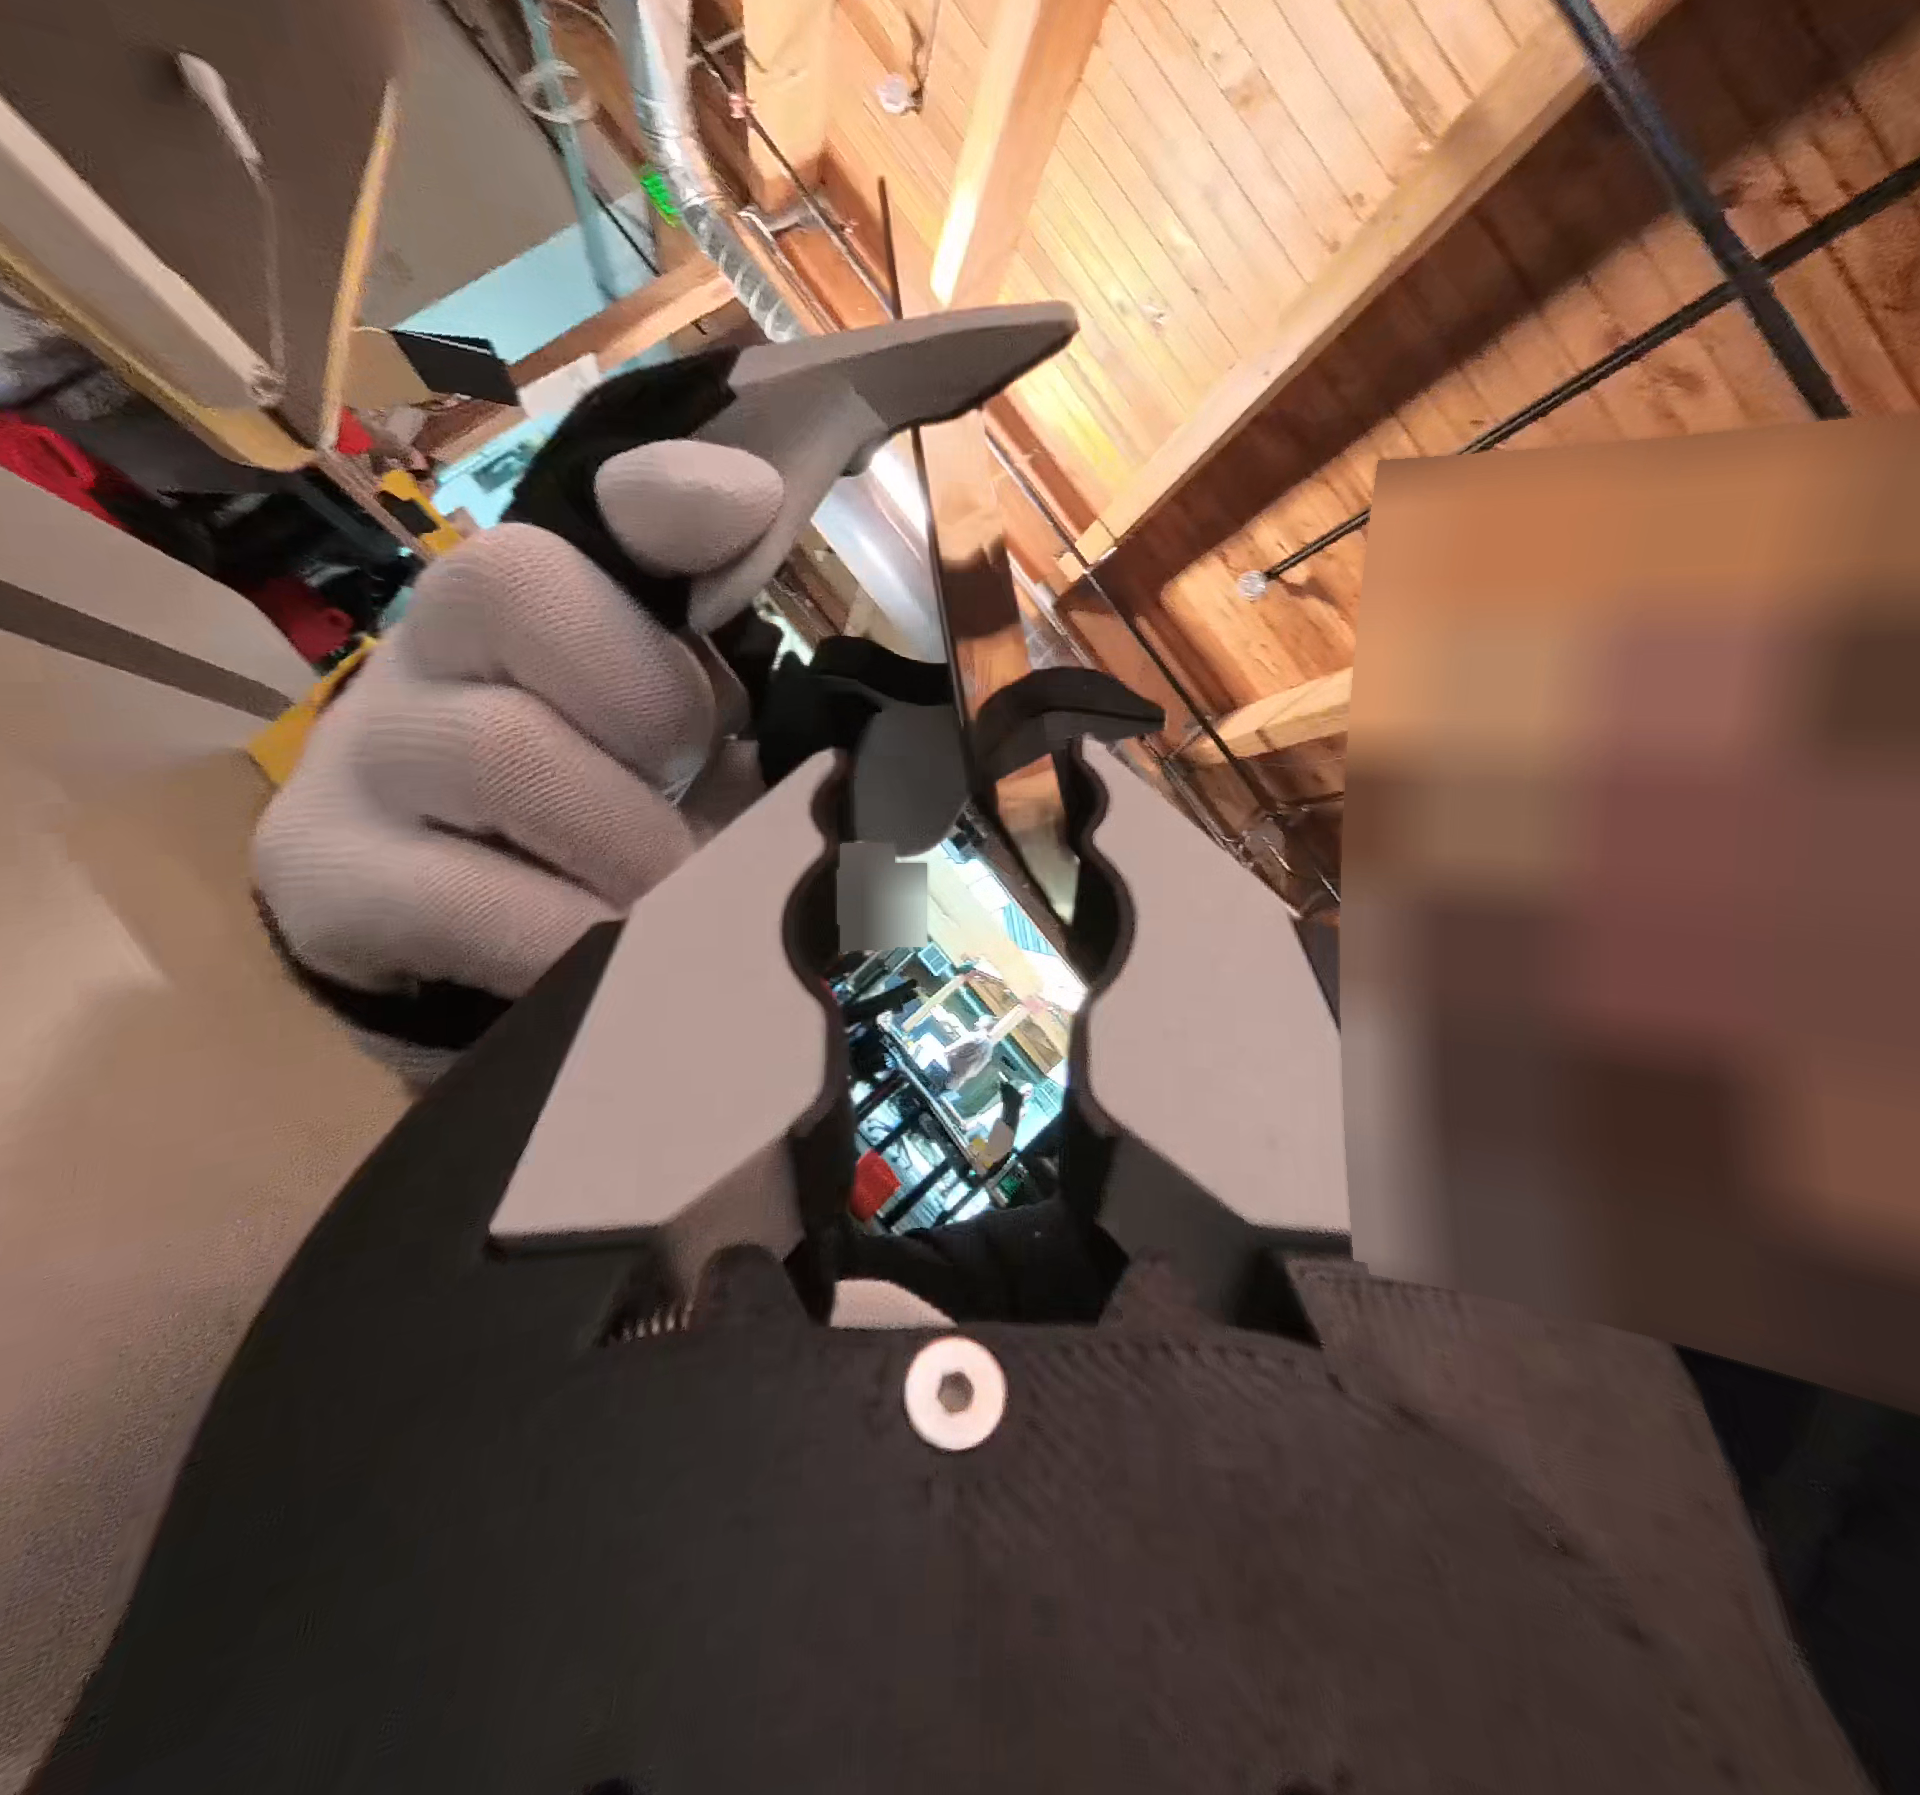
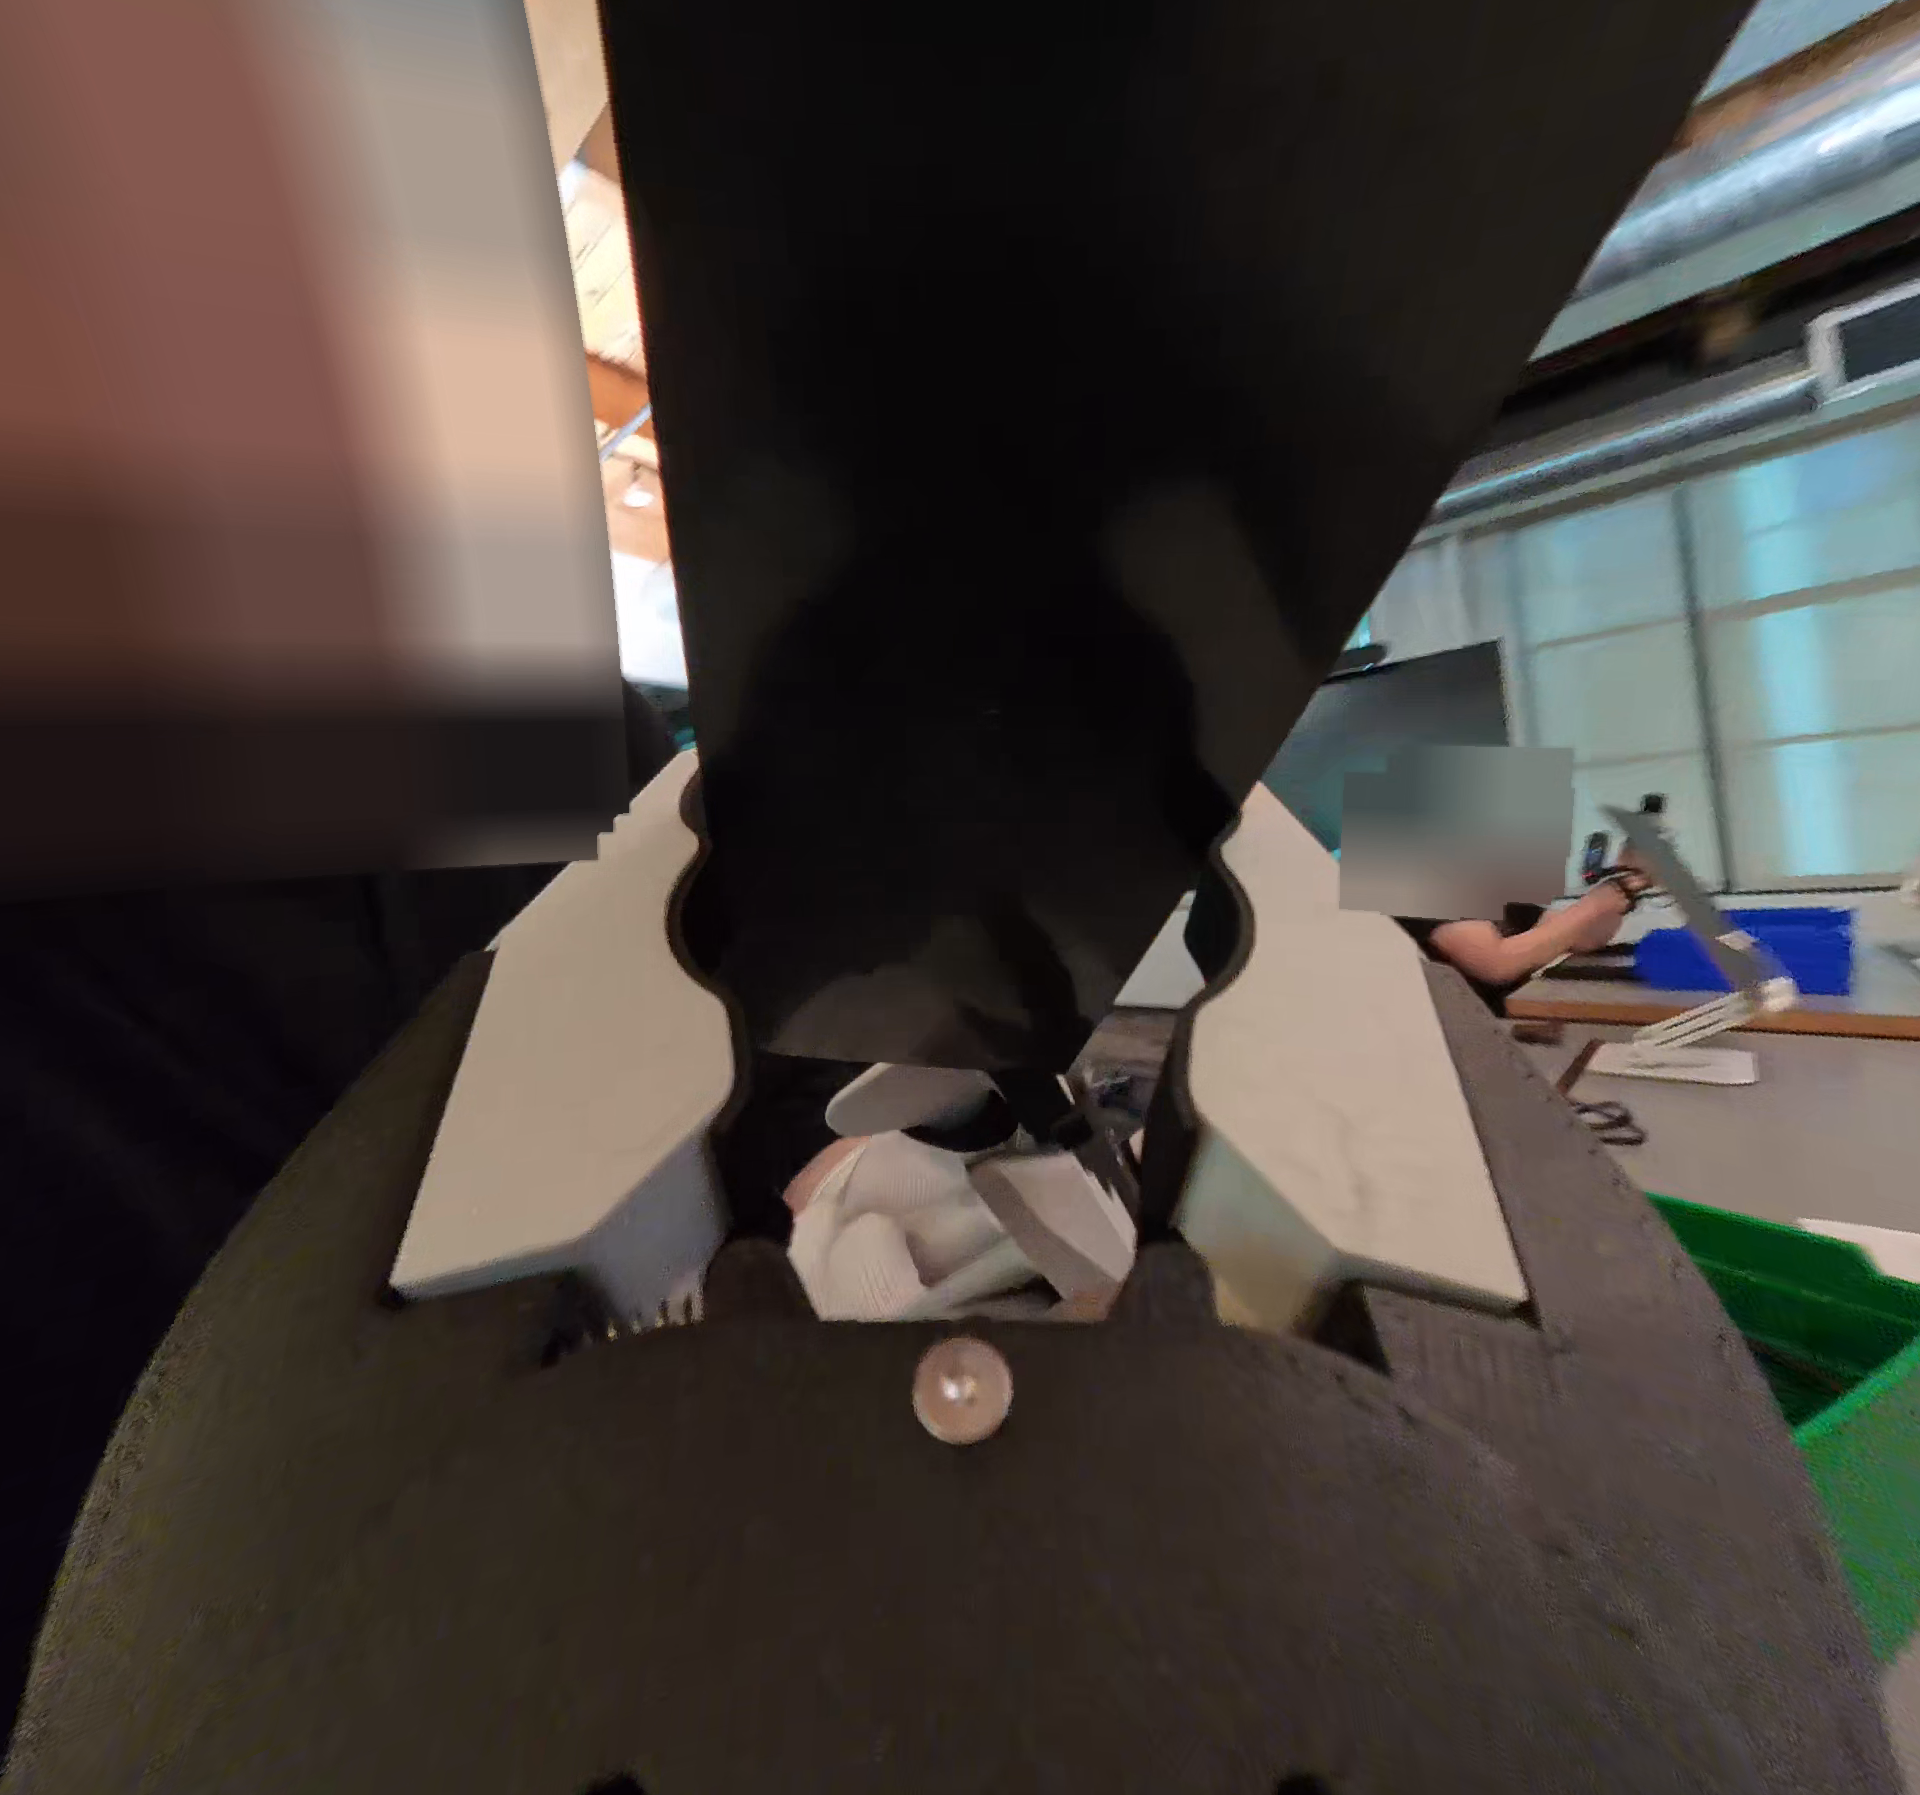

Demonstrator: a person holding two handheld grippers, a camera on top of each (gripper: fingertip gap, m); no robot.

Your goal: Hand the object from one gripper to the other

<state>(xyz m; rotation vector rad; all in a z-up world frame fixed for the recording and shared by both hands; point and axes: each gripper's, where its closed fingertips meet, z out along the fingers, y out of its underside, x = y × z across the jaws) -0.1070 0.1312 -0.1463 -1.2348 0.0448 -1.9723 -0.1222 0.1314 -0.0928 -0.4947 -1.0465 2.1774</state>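
A thin black sheet (image 2: 987,395) fills the top middle of the right wrist view and spans the gap between the two pads of my right gripper (image 2: 961,800), which is shut on it across its width. In the left wrist view the sheet (image 1: 935,550) shows edge-on as a dark line. Its lower end sits between the tips of my left gripper (image 1: 961,779), whose jaws stand apart and clear of it. A white-gloved hand (image 1: 499,737) holds the right gripper there, with its grey upper finger (image 1: 904,363) beside the sheet. Under the sheet, the other gloved hand (image 2: 883,1236) shows.
Wooden ceiling beams (image 1: 1039,83) and a metal duct (image 1: 675,176) are overhead. A green bin (image 2: 1818,1330) is close at the right. Farther right, a person (image 2: 1496,945) sits at a table (image 2: 1766,1101) with a blue bin (image 2: 1745,945) and a white stand (image 2: 1683,1028). Some 5 cm of space lies between my two pairs of fingers.
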